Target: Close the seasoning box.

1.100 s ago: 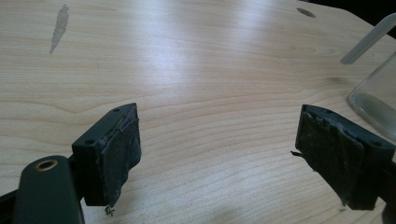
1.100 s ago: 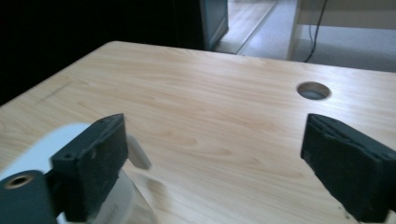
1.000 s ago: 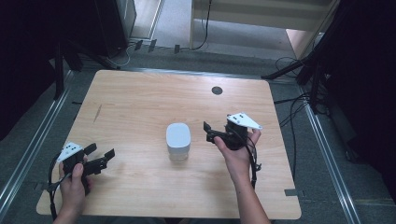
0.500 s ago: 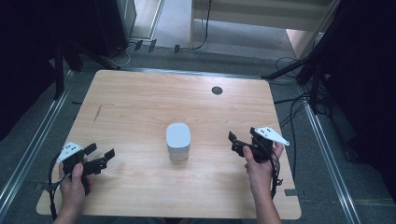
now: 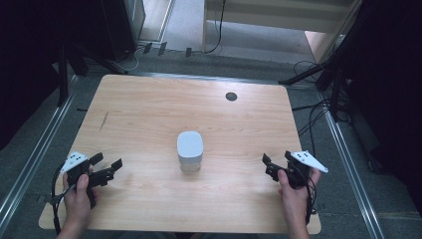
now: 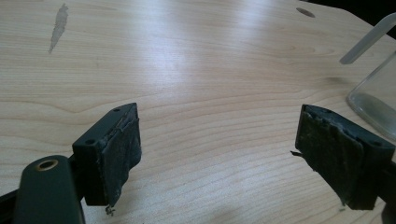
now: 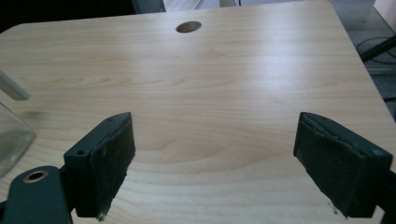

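A clear jar with a white lid (image 5: pixel 190 148) stands upright at the middle of the wooden table (image 5: pixel 149 109). My left gripper (image 5: pixel 107 162) rests near the front left corner, open, jaws pointing toward the jar, nothing between them. In the left gripper view the gripper (image 6: pixel 219 140) spans bare wood, and the jar's clear wall (image 6: pixel 376 95) shows at the right edge. My right gripper (image 5: pixel 277 162) is near the front right, open and well apart from the jar. From the right gripper view, that gripper (image 7: pixel 215 149) holds nothing, and the jar's glass (image 7: pixel 11 135) sits at the left edge.
A round cable hole (image 5: pixel 231 96) lies toward the table's far side, also seen as a hole (image 7: pixel 188 26) in the right gripper view. A dark streak (image 5: pixel 103 121) marks the wood at the left. Cables (image 5: pixel 318 114) and stands surround the table on the floor.
My right gripper has drawn away from the jar, moving right and toward the front edge. The left gripper and the jar have stayed put.
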Demonstrator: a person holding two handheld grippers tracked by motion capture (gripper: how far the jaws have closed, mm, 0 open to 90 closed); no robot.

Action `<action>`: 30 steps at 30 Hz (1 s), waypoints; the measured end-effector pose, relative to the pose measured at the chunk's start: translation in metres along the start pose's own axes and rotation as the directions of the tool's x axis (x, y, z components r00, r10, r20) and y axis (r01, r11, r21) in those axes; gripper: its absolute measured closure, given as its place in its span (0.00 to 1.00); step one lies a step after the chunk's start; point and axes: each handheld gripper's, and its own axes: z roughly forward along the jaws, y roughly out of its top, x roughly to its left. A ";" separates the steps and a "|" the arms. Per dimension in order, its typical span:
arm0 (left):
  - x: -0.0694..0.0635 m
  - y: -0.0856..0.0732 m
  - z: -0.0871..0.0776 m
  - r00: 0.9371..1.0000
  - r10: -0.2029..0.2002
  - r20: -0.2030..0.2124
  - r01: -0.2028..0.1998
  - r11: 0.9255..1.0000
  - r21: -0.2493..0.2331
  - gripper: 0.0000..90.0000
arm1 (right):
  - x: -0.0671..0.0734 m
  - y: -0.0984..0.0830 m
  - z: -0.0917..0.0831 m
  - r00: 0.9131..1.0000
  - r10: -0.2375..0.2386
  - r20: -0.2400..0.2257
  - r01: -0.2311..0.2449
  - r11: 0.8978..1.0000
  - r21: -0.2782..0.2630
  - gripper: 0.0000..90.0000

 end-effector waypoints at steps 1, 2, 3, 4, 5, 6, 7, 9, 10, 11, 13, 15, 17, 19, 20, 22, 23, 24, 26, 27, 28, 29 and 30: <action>0.000 0.000 0.000 1.000 0.001 0.000 -0.001 1.000 0.000 0.16 | -0.003 -0.003 -0.001 1.000 0.002 0.007 -0.002 1.000 0.002 0.14; 0.000 0.000 0.000 1.000 0.001 0.000 -0.001 1.000 0.000 0.16 | -0.005 -0.006 -0.003 1.000 0.005 0.012 -0.005 1.000 0.009 0.14; 0.000 0.000 0.000 1.000 0.002 0.000 -0.002 1.000 0.000 0.16 | -0.007 -0.009 -0.004 1.000 0.005 0.017 -0.005 1.000 0.016 0.14; 0.000 0.000 0.000 1.000 0.003 0.000 -0.003 1.000 0.002 0.16 | -0.010 -0.013 -0.006 1.000 0.003 0.020 -0.003 1.000 0.020 0.14; 0.000 0.000 0.000 1.000 0.003 0.000 -0.003 1.000 0.002 0.16 | -0.012 -0.016 -0.007 1.000 0.001 0.021 -0.002 1.000 0.022 0.14; 0.000 0.000 0.000 1.000 0.003 0.000 -0.003 1.000 0.003 0.16 | -0.014 -0.019 -0.009 1.000 0.008 0.027 -0.008 1.000 0.028 0.14; 0.000 0.000 0.000 1.000 0.002 0.000 -0.002 1.000 0.003 0.16 | -0.016 -0.021 -0.010 0.999 0.006 0.031 -0.007 0.999 0.033 0.14; 0.000 0.000 0.000 1.000 0.003 0.000 -0.003 1.000 0.004 0.16 | -0.021 -0.027 -0.014 0.999 0.009 0.041 -0.010 0.999 0.039 0.14; 0.000 0.000 0.000 1.000 0.003 0.000 -0.003 1.000 0.003 0.16 | -0.023 -0.029 -0.016 0.999 0.011 0.046 -0.013 0.999 0.043 0.14; 0.000 0.000 0.000 1.000 0.003 0.000 -0.003 1.000 0.002 0.16 | -0.026 -0.032 -0.017 0.999 0.010 0.051 -0.012 0.999 0.045 0.14; 0.000 0.000 0.000 1.000 0.002 0.000 -0.002 1.000 0.001 0.16 | -0.030 -0.036 -0.021 0.998 0.018 0.063 -0.022 0.998 0.051 0.14; 0.000 0.000 0.000 1.000 0.003 0.000 -0.003 1.000 0.001 0.16 | -0.035 -0.040 -0.025 0.997 0.017 0.071 -0.021 0.998 0.054 0.14; 0.000 0.000 0.000 1.000 0.001 0.000 -0.001 1.000 0.000 0.16 | -0.040 -0.043 -0.030 0.997 0.020 0.078 -0.025 0.998 0.058 0.14; 0.000 0.000 0.000 1.000 0.002 0.000 -0.002 1.000 0.000 0.16 | -0.044 -0.045 -0.034 0.996 0.017 0.084 -0.022 0.998 0.062 0.14; 0.000 0.000 0.000 1.000 0.002 0.000 -0.002 1.000 0.000 0.16 | -0.046 -0.047 -0.036 0.996 0.018 0.087 -0.023 0.998 0.064 0.14; 0.000 0.000 0.000 1.000 0.002 0.000 -0.002 1.000 0.000 0.16 | -0.050 -0.049 -0.041 0.996 0.010 0.093 -0.016 0.998 0.069 0.14; 0.000 0.000 0.000 1.000 0.002 0.000 -0.002 1.000 0.000 0.16 | -0.052 -0.051 -0.043 0.995 0.013 0.096 -0.020 0.997 0.071 0.14; 0.000 0.000 0.000 1.000 0.003 -0.001 -0.003 1.000 0.000 0.16 | -0.054 -0.053 -0.045 0.995 0.020 0.098 -0.027 0.997 0.071 0.14; 0.000 0.000 0.000 1.000 0.004 -0.001 -0.004 1.000 0.002 0.16 | -0.058 -0.057 -0.047 0.995 0.024 0.102 -0.031 0.997 0.073 0.14; 0.000 0.000 0.000 1.000 0.006 -0.002 -0.006 1.000 0.003 0.16 | -0.059 -0.059 -0.047 0.994 0.032 0.103 -0.039 0.997 0.072 0.14; 0.000 0.000 0.000 1.000 0.006 -0.002 -0.006 1.000 0.003 0.16 | -0.060 -0.060 -0.048 0.994 0.044 0.096 -0.051 0.996 0.068 0.14; 0.000 0.000 0.000 1.000 0.006 -0.003 -0.006 1.000 0.003 0.16 | -0.060 -0.061 -0.049 0.994 0.048 0.097 -0.054 0.997 0.059 0.15; 0.000 0.000 0.000 1.000 0.007 -0.003 -0.007 1.000 0.004 0.16 | -0.060 -0.061 -0.049 0.994 0.052 0.092 -0.056 0.997 0.050 0.15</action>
